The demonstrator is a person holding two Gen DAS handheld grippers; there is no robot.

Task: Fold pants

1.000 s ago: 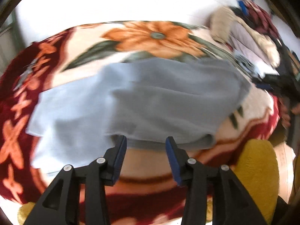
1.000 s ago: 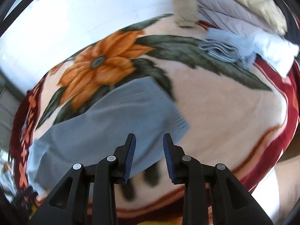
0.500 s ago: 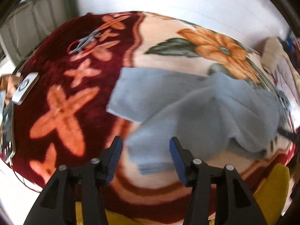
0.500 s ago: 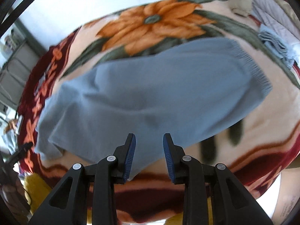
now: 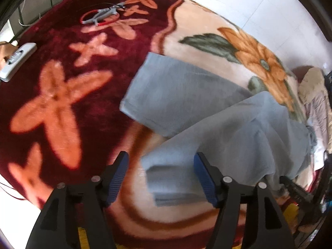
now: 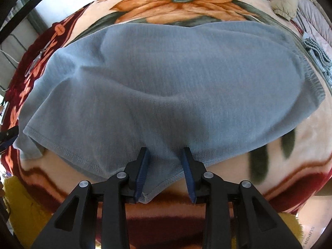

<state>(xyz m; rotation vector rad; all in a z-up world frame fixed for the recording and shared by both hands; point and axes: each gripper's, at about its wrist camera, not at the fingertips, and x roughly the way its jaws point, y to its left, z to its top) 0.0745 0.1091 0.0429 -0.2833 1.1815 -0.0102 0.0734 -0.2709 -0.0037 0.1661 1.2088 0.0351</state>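
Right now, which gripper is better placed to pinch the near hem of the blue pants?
Right. The right gripper already straddles the blue pants at their near hem; the left gripper, jaws just widened, frames a leg end.

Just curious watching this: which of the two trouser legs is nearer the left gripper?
The lower leg, whose hem end lies between the left gripper fingers. The other leg stretches away over the dark red part of the blanket.
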